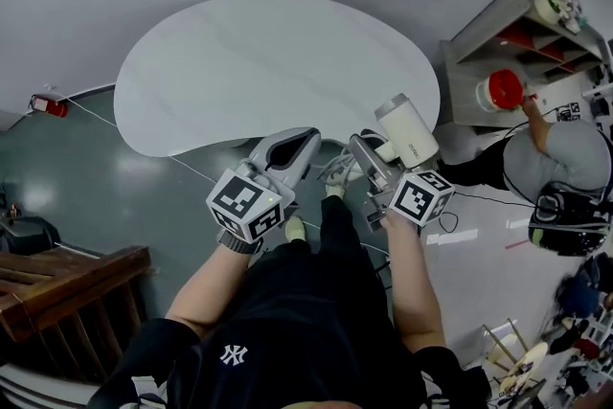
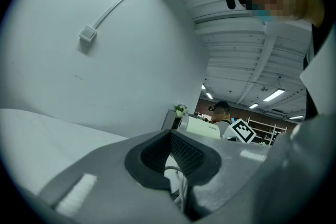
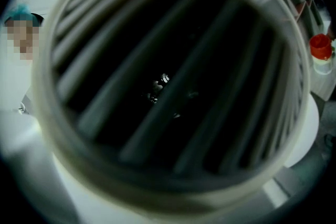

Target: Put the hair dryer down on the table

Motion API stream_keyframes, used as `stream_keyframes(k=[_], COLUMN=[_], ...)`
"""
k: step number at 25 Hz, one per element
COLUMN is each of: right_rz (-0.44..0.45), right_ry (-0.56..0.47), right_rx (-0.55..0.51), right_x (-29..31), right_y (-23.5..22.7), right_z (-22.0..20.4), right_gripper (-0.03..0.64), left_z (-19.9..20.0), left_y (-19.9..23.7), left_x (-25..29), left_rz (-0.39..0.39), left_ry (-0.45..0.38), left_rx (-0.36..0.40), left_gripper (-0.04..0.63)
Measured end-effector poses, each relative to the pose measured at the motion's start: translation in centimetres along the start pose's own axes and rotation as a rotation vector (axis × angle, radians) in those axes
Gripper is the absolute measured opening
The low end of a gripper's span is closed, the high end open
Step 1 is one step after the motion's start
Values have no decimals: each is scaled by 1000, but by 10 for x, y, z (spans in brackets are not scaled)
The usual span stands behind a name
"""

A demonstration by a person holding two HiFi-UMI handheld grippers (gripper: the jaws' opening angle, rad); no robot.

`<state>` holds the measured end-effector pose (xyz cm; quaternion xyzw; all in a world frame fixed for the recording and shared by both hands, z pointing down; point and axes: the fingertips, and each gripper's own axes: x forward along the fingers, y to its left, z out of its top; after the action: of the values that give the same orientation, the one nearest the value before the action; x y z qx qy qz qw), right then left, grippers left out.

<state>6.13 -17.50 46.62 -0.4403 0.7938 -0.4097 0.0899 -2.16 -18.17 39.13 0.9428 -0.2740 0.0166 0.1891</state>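
Now right claw (image 1: 375,154) grips the hair dryer (image 1: 410,131), left claw (image 1: 305,141) pinches its cord (image 2: 176,176).

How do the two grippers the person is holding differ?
The left gripper is shut on a thin white cord; the right gripper is clamped around the bulky white hair dryer, jaws wider. The left gripper's view looks out over the table; the right gripper's is filled by the dryer's grille. Both carry marker cubes.

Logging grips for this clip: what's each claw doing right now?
Left claw: closed on the white cord.
Right claw: closed on the hair dryer.
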Motion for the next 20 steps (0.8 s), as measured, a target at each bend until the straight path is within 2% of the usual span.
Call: stream_keyframes(k=[8, 20], right_rz=[-26, -89], right_ry=[39, 80], right_rx=[119, 381], right_x=[31, 69], right_y=[-74, -173], right_z=[4, -16], right_gripper=[189, 189], left_z=[-19, -52], left_y=[32, 73], left_x=[61, 113], left_rz=[46, 120], left_ry=[50, 120], left_rx=[-26, -92], left_gripper=[0, 0])
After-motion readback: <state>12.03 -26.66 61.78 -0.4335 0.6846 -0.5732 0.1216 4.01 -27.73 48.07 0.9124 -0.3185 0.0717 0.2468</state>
